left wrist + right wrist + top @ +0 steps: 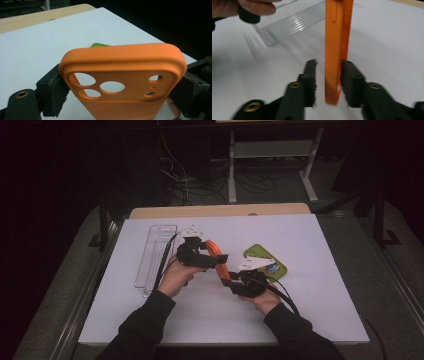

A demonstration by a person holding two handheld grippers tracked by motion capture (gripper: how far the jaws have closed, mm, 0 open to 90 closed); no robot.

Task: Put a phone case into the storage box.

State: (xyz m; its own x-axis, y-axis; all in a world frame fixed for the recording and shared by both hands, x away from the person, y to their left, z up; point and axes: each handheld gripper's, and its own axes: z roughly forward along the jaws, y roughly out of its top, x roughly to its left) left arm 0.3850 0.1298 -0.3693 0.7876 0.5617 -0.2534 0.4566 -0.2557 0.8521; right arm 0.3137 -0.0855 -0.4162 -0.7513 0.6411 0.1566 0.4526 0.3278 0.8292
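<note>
Hands: two sleeved forearms come in at the near edge of the white table (300,320), each hand holding a gripper above the middle of the sheet.
Right gripper (231,281): its jaws straddle the lower end of the case, one pad touching the far side, the other standing just off the near side; parted, not yet clenched.
Left gripper (216,258): its jaws are clenched across the width of the case near the camera end, both pads pressed against the side walls.
Orange phone case (125,72): held in the air between the two grippers, clear of the table, camera cut-outs toward the left gripper's own camera; seen edge-on in the right gripper view (336,37).
Step in hand: a hand-over or two-handed hold, as I judge it; the left gripper carries the case while the right one lines up on the other end.
Next move: the right jaws need to shut squarely on the thin wall without twisting it, and the left should hold firm until then.
Green case (260,256): lies flat on the table just beyond the right gripper.
Clear tray (152,257): a long ribbed plastic tray lies farther left, beside the left hand.
</note>
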